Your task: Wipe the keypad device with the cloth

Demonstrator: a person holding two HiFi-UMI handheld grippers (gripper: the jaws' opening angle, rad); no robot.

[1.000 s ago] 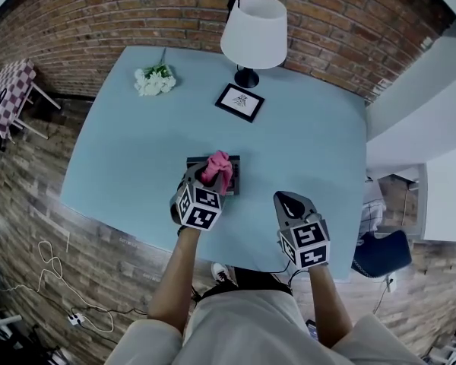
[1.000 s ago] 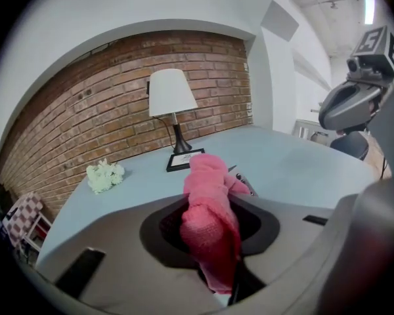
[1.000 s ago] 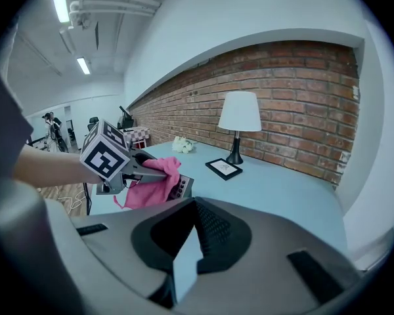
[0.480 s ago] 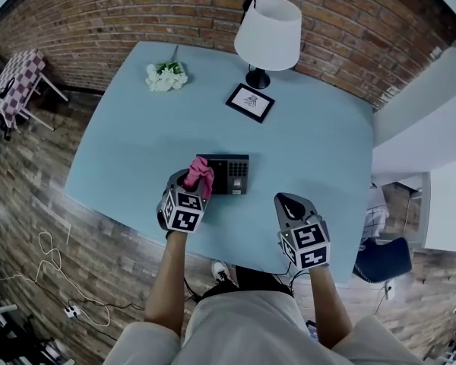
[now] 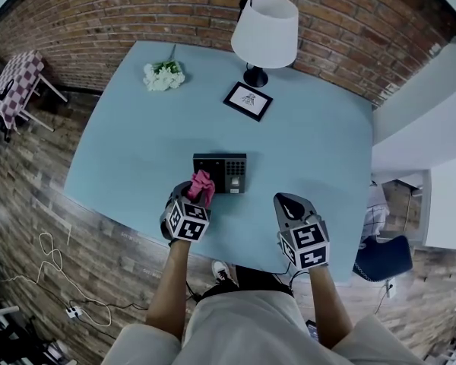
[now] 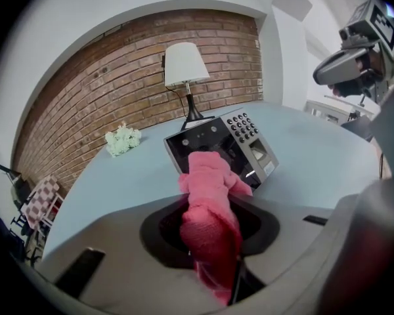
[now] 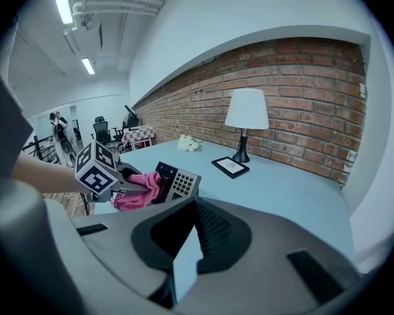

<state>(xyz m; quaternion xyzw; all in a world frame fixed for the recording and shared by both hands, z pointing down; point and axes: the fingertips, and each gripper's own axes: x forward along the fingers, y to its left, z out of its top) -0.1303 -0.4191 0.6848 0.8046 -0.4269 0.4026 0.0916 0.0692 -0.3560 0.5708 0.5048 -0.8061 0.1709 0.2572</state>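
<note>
**Head view:** the left gripper (image 5: 197, 196) holds a crumpled pink cloth (image 5: 202, 184) at the near left edge of the black, silver-faced keypad device (image 5: 226, 172), which lies on the pale blue table (image 5: 137, 150). The right gripper (image 5: 289, 201) hovers to the device's right, apart from it.

**Left gripper view:** the jaws are clamped on the cloth, whose bunched end overlaps the device's dark screen.

**Right gripper view:** the jaws meet at their tips, with nothing between them.

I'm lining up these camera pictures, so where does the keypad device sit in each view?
Head view: keypad device at the table's middle, beyond the pink cloth.
Left gripper view: keypad device at centre, right behind the cloth.
Right gripper view: keypad device left of centre.
Shared landmark: white lamp, behind it in every view.
</note>
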